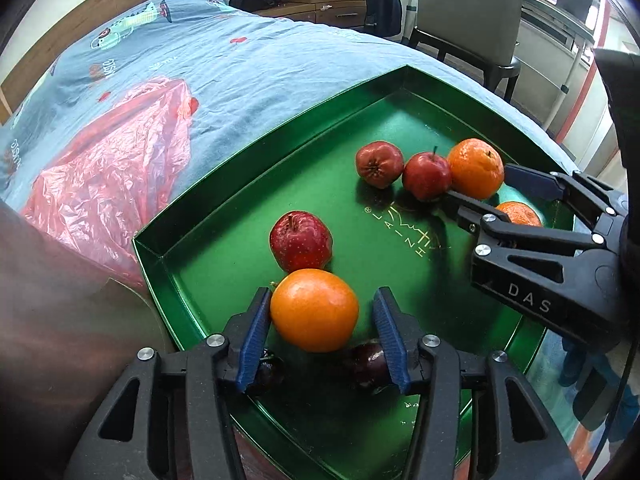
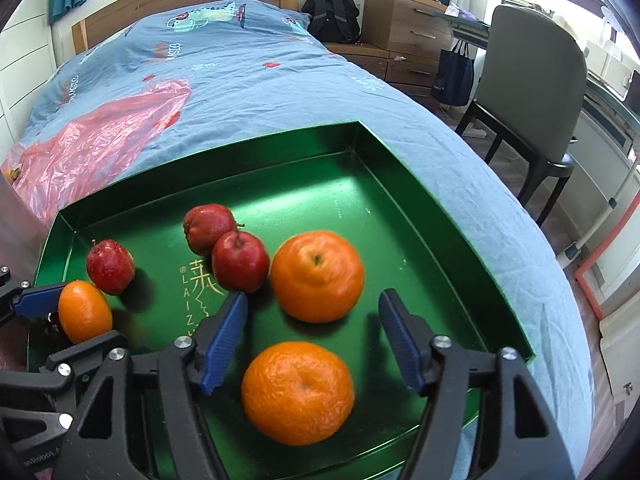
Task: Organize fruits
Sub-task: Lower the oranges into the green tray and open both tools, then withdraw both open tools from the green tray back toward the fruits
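A green tray [image 1: 224, 196] [image 2: 436, 216] lies on the bed and holds the fruit. My left gripper [image 1: 322, 298] is open around an orange [image 1: 314, 312]; a gap shows at the right pad. A red apple [image 1: 300, 246] sits just beyond, and two dark fruits [image 1: 368, 360] lie under the fingers. My right gripper [image 2: 313, 298] stands wide open, one orange [image 2: 318, 276] at its tips, another orange [image 2: 298, 392] between its fingers, neither touched. Two red apples [image 2: 240, 260] [image 2: 208, 226] lie together left of its left finger.
A crumpled red plastic bag [image 1: 112, 184] [image 2: 92, 148] lies on the blue bed cover [image 1: 240, 68] left of the tray. Past the bed's right edge stand a grey chair [image 2: 532, 92], a black backpack [image 2: 330, 16] and wooden drawers [image 2: 408, 20].
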A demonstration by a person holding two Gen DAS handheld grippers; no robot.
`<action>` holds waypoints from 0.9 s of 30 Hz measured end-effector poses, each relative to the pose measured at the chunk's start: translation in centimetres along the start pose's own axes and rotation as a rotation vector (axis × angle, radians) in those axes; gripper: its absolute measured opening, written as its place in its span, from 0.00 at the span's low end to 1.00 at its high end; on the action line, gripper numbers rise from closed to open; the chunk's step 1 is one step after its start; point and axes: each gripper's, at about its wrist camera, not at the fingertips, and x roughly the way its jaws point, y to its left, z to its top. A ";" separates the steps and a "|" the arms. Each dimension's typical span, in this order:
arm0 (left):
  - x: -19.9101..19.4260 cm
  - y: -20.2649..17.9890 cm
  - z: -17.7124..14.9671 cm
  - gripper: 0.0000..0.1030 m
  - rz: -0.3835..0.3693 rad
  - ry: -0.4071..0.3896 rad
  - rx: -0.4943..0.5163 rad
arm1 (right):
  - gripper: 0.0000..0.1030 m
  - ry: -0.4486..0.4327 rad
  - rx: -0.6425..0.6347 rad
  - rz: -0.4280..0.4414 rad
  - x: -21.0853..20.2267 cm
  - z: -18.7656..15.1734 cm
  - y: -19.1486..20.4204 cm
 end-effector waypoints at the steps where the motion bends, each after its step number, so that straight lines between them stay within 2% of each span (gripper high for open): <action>1: -0.1 0.0 0.0 0.49 0.003 -0.003 0.003 | 0.99 -0.005 0.002 -0.002 -0.3 0.1 -0.1; 6: -1.8 -0.2 0.3 0.55 0.016 -0.044 0.012 | 1.00 -0.046 0.039 -0.015 -2.3 0.6 -1.0; 15: -7.8 -1.0 -0.3 0.56 -0.012 -0.138 0.048 | 1.00 -0.106 0.113 -0.034 -7.7 0.6 -2.5; 22: -13.1 -0.8 -3.5 0.56 -0.051 -0.188 0.070 | 1.00 -0.143 0.137 -0.047 -12.8 -0.2 -3.2; 27: -16.3 0.2 -6.9 0.58 -0.044 -0.211 0.069 | 1.00 -0.166 0.151 -0.047 -16.3 -1.6 -3.0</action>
